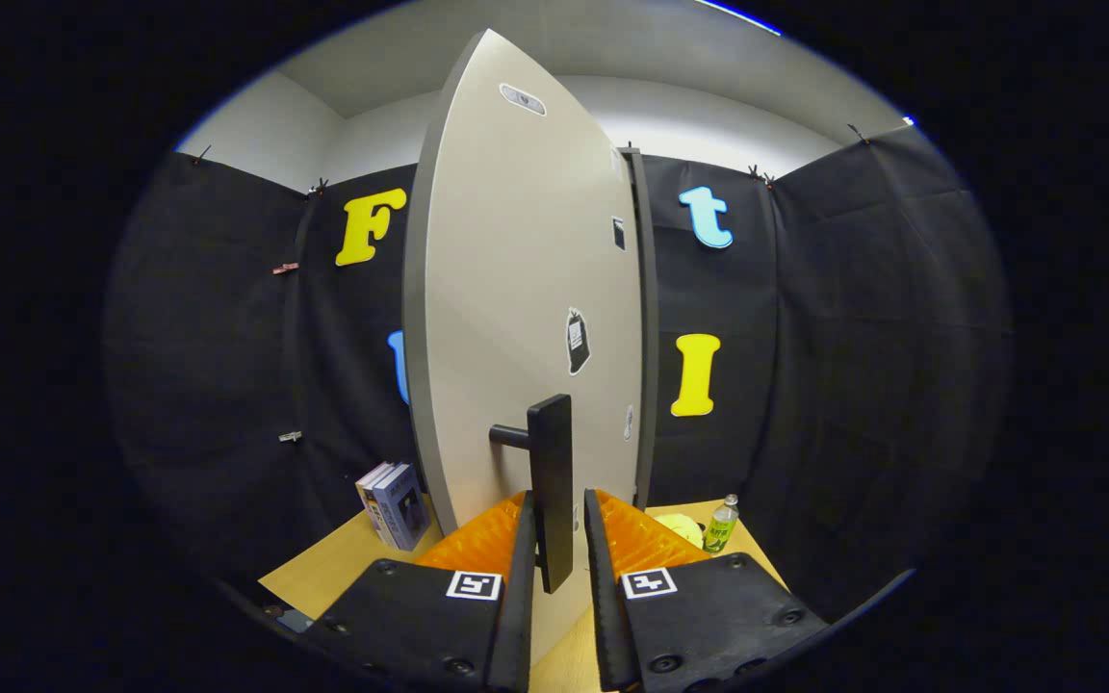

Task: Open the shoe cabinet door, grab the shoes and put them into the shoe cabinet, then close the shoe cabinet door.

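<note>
The shoe cabinet door point(516, 289) is a tall pale panel standing right in front of me, swung partly out so its dark left edge faces me. Its hinge side meets the dark cabinet frame point(649, 337) on the right. A black vertical bar handle point(552, 452) juts from the door's lower part on a short stub. My gripper point(559, 499) is shut on this handle, one finger pressing on each side, and the bar's lower end hangs down between the fingers. The door hides the cabinet's inside.
The cabinet stands on a wooden table point(343, 568). A few upright books point(393, 505) lean left of the door. A small green bottle point(720, 525) and a yellowish round object point(680, 527) sit to its right. Black cloth walls close in the booth.
</note>
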Demonstrator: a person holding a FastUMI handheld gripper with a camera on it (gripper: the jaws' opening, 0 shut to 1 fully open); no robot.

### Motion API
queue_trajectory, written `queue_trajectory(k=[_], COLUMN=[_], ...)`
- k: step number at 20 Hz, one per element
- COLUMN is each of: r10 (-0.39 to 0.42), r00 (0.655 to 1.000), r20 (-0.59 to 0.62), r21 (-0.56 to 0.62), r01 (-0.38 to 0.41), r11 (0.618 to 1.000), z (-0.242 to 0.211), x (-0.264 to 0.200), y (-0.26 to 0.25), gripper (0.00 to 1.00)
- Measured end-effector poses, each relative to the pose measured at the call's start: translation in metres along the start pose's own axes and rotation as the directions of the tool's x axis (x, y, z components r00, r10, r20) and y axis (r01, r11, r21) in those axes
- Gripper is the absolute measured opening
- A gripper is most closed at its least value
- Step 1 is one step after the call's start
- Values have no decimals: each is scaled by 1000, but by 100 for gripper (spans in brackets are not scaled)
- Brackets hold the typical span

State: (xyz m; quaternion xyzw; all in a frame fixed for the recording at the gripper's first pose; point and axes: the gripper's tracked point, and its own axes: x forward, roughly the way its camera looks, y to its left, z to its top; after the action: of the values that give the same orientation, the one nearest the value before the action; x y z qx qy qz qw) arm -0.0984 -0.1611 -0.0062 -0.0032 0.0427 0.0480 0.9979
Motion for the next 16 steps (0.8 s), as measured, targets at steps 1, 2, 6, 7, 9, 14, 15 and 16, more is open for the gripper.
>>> queue_trajectory(k=[1, 2, 6, 7, 9, 14, 15, 16], r10=[-27, -59, -137, -149, -164, -155, -144, -130], r00=[1000, 998, 989, 988, 986, 988, 990, 992], r20=[11, 23, 51, 45, 35, 10, 4, -1], r21=[-5, -6, 2, 1, 4, 9, 9, 8], r01=[27, 59, 137, 149, 164, 155, 144, 130], r11=[1000, 998, 991, 989, 986, 988, 990, 991], z=[3, 7, 9, 6, 3, -11, -13, -16], x=[-7, -16, -47, -54, -62, -78, -79, -79], y=[-13, -26, -62, -69, -77, -81, -77, -70], gripper=[31, 31, 30, 30, 30, 30, 30, 30])
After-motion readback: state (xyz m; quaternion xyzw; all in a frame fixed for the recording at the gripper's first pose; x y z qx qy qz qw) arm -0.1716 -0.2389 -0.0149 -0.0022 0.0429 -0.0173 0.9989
